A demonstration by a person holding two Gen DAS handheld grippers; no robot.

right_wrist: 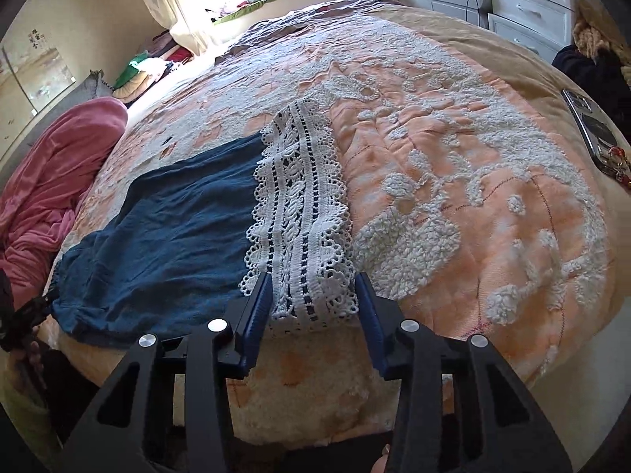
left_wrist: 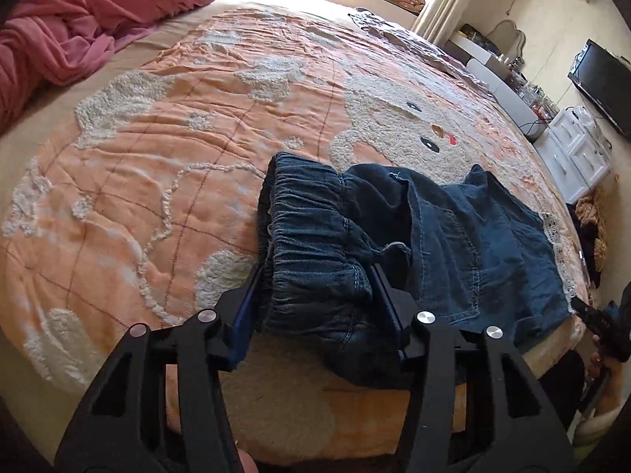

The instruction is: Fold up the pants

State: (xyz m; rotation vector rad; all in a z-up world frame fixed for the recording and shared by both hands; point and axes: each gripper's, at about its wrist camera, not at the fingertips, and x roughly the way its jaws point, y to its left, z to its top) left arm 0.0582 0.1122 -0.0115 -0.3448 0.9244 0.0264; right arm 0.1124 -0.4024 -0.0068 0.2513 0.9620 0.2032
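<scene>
One pair of pants lies on the bed, along its near edge, long axis running 9 to 3 between the two grippers. The left gripper sits at the waistband end, fingers closing on the bunched elastic, apparently gripping it. The right gripper sits at the lace hem end, at 12 from its fingers, which bracket the lace; whether they pinch it I cannot tell.

Both wrist views look steeply down past their claws at close range, sharing the pants on the bed.
</scene>
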